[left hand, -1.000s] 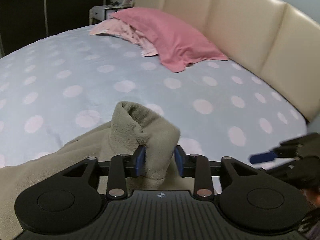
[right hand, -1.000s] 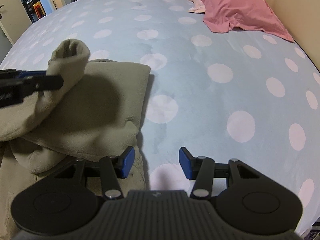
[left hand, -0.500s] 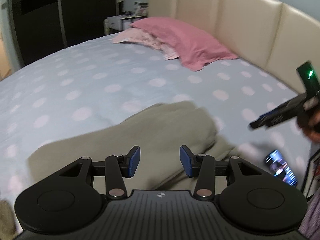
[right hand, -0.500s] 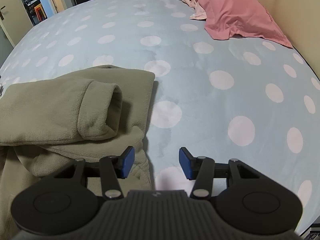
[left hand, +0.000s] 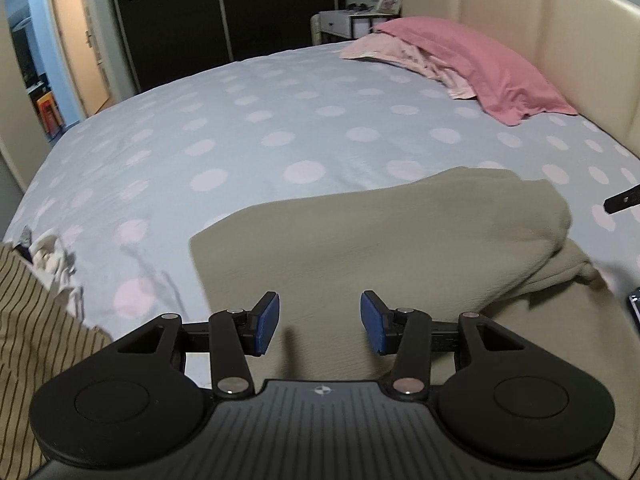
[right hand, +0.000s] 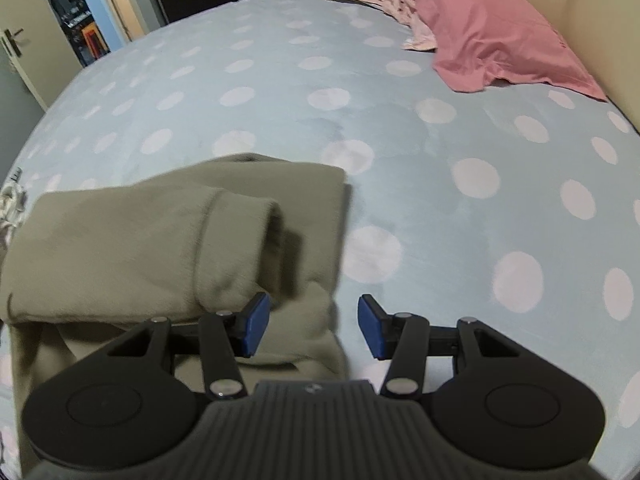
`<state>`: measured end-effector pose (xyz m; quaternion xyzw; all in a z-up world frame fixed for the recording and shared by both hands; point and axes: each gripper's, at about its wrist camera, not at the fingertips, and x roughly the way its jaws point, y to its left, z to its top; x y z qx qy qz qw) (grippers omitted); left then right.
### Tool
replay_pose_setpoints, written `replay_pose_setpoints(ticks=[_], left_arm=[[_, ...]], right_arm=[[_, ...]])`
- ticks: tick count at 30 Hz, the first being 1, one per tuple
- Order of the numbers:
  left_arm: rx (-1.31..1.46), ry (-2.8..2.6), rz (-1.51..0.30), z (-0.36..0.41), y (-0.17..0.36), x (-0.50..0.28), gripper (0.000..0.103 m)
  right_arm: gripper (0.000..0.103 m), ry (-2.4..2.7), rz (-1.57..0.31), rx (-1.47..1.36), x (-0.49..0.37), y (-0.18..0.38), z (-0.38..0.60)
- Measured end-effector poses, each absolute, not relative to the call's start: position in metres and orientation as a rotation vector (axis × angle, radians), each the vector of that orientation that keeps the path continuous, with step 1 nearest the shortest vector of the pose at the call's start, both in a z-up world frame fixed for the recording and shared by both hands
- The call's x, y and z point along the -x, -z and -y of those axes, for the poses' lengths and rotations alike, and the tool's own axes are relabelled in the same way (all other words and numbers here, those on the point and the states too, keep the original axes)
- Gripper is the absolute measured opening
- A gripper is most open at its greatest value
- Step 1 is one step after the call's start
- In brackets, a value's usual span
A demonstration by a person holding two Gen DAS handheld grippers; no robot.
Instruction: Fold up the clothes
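Observation:
An olive-green fleece garment (left hand: 384,248) lies partly folded on the blue polka-dot bed (left hand: 280,128). In the right wrist view its sleeve cuff (right hand: 244,248) rests across the folded body (right hand: 120,240). My left gripper (left hand: 319,323) hovers open above the near part of the fleece, nothing between its blue pads. My right gripper (right hand: 311,327) is open too, over the garment's right edge where it meets the sheet. A black tip of the right gripper (left hand: 622,199) shows at the right edge of the left wrist view.
A pink pillow (left hand: 476,68) and a paler pink one (left hand: 384,50) lie by the cream headboard (left hand: 560,32). A tan striped cloth (left hand: 36,344) and a white crumpled item (left hand: 52,260) sit at the bed's left edge. A nightstand (left hand: 352,20) and an open doorway (left hand: 76,44) are behind.
My left gripper let go of the sleeve cuff, which now lies across the folded body, and swung back to the left over the near part. The right gripper barely moved.

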<state>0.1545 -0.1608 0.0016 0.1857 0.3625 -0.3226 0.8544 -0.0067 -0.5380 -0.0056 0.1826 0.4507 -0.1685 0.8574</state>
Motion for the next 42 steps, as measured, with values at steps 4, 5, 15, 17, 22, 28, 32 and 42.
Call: replay_pose_setpoints(ticks=[4, 5, 15, 17, 22, 28, 32, 42], left_arm=[[-0.361, 0.641, -0.775, 0.147, 0.001, -0.165, 0.043], [-0.353, 0.633, -0.777, 0.144, 0.001, -0.168, 0.043], [-0.319, 0.615, -0.775, 0.117, 0.004, -0.184, 0.043], [-0.321, 0.639, -0.79, 0.111, 0.005, -0.184, 0.043], [-0.38, 0.716, -0.831, 0.097, 0.016, -0.172, 0.052], [-0.507, 0.719, -0.868, 0.101, 0.058, -0.155, 0.054], [-0.547, 0.693, -0.826, 0.117, 0.073, -0.152, 0.054], [-0.536, 0.51, -0.862, 0.116, 0.076, -0.174, 0.011]], right_arm=[[0.053, 0.314, -0.932, -0.445, -0.006, 0.009, 0.534], [0.053, 0.304, -0.929, -0.469, -0.009, 0.011, 0.534], [0.053, 0.312, -0.92, -0.614, -0.046, 0.046, 0.542], [0.054, 0.32, -0.927, -0.653, -0.05, 0.056, 0.547], [0.061, 0.317, -0.926, -0.742, -0.051, 0.073, 0.555], [0.062, 0.313, -0.911, -0.813, -0.047, 0.076, 0.563], [0.064, 0.326, -0.912, -0.841, -0.047, 0.08, 0.564], [0.021, 0.333, -0.839, -0.926, -0.048, 0.073, 0.547]])
